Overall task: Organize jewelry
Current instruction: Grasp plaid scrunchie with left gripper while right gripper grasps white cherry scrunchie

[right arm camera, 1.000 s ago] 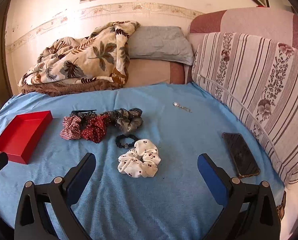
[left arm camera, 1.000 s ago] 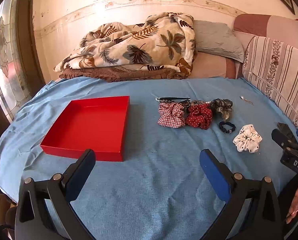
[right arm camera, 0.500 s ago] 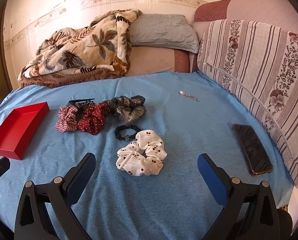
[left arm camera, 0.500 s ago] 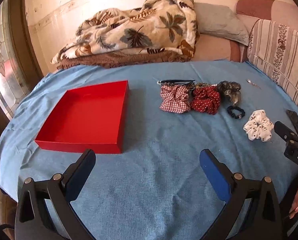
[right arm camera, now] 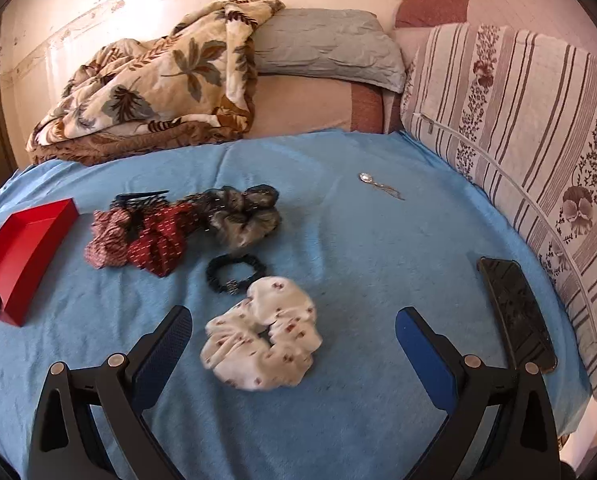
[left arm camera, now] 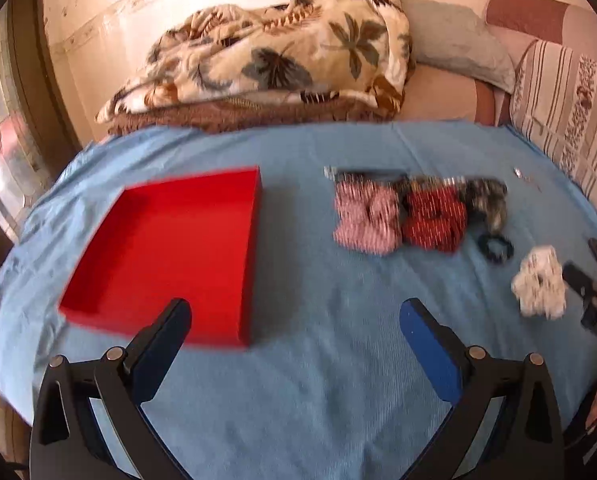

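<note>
Broadly, the bed (right arm camera: 378,240) with its blue cover carries everything, the empty red box (left arm camera: 170,248) lying to the left and the scrunchies in a loose cluster to the right (none boxed yet). Nearest is the white scrunchie (right arm camera: 260,334), flat and roughly round, lying between and just ahead of the right gripper (right arm camera: 292,322), whose jaws are spread wide and empty; the left gripper (left arm camera: 294,320), equally spread, hovers low beside the box's near corner, well apart from any scrunchie

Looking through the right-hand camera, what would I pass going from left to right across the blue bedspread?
Shallow red cardboard box → pink checked fabric scrunchie → dark red dotted fabric scrunchie → grey gauzy fabric scrunchie → small silver pendant with chain → black smartphone.
</note>
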Motion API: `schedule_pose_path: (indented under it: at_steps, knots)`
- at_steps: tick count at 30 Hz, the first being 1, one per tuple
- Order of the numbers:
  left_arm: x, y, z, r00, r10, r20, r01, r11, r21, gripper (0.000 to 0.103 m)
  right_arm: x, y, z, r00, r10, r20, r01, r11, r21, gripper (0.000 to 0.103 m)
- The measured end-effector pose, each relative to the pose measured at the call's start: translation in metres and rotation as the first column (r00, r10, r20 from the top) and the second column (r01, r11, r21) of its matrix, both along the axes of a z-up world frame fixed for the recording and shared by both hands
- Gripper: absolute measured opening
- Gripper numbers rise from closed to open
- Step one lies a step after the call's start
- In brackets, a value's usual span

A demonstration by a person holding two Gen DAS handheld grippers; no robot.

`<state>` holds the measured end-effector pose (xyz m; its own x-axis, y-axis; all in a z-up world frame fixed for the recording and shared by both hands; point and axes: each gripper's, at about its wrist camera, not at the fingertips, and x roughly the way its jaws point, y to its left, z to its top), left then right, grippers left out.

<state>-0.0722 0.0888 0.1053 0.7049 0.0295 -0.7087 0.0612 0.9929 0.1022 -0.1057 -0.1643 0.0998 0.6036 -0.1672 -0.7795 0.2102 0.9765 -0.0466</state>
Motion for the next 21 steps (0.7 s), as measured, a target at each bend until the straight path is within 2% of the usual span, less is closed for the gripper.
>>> schedule_pose_path:
  at_steps: [2,5,7,11,18,20,21]
  knots:
    - [0.019,-0.002,0.004,1.0,-0.009,-0.012,0.009,1.0,-0.004,0.103,0.003,-0.009,-0.005,1.0,-0.014,-0.009,0.014,1.0,0.021,0.103]
    - [0.051,-0.008,0.007,0.999,-0.045,-0.028,0.043,0.998,-0.054,0.103,0.004,-0.017,-0.012,0.999,-0.022,-0.023,0.023,0.998,0.055,0.102]
    - [0.072,-0.017,0.002,0.996,-0.071,-0.05,0.067,0.995,-0.079,0.099,0.005,-0.02,-0.016,0.999,-0.014,-0.031,0.016,0.997,0.074,0.1]
    - [0.114,-0.037,-0.024,0.989,-0.088,-0.118,0.078,0.993,-0.087,0.089,0.01,-0.023,-0.026,0.998,-0.003,-0.056,0.009,0.992,0.123,0.096]
    - [0.156,-0.046,-0.068,0.977,-0.064,-0.203,0.046,0.995,-0.094,0.078,0.021,-0.024,-0.042,0.996,0.022,-0.092,-0.006,0.985,0.171,0.083]
    - [0.161,-0.047,-0.075,0.973,-0.071,-0.22,0.05,0.994,-0.097,0.064,0.024,-0.021,-0.048,0.994,0.031,-0.105,-0.012,0.984,0.178,0.079]
    - [0.164,-0.048,-0.078,0.969,-0.08,-0.234,0.056,0.993,-0.104,0.057,0.025,-0.02,-0.05,0.993,0.037,-0.112,-0.016,0.983,0.185,0.071]
